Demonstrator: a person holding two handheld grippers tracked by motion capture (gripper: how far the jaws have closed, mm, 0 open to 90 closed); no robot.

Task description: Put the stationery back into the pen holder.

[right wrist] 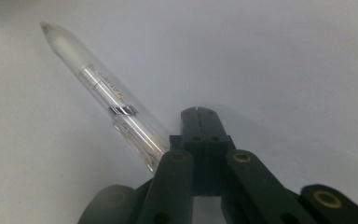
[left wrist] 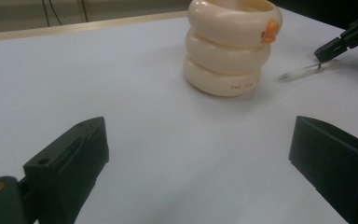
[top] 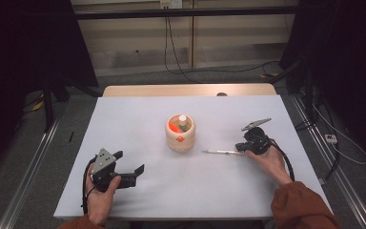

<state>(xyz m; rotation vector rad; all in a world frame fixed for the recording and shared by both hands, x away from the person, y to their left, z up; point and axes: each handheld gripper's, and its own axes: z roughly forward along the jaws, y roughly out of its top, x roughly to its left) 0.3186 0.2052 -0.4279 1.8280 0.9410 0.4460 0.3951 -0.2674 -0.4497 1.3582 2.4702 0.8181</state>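
- My right gripper (top: 246,146) sits at about four o'clock from the cream ringed holder (top: 180,133), and its jaws are fully closed. In the right gripper view they meet with no gap, and the clear pen (right wrist: 103,91) runs up past their left side, not between them.
- I can't tell whether the pen's rear end is pinched lower down or merely lies against the gripper; that part is hidden behind the linkage.
- In the high view the pen (top: 221,152) lies flat on the desk (top: 138,114), its long axis running nine to three, tip toward nine o'clock, rear end touching the right gripper.
- The holder stands near the desk's middle, at about ten o'clock from the pen tip, close but apart. It already holds an orange piece, a white-capped one and something green.
- My left gripper (top: 129,164) hovers near the front left of the desk, jaws wide and empty, with the holder (left wrist: 230,46) ahead at about one o'clock. It is well away from the pen, so the right hand is the one to work with.
- I judge that a fresh grasp across the barrel is needed before lifting; nothing lies between pen and holder.
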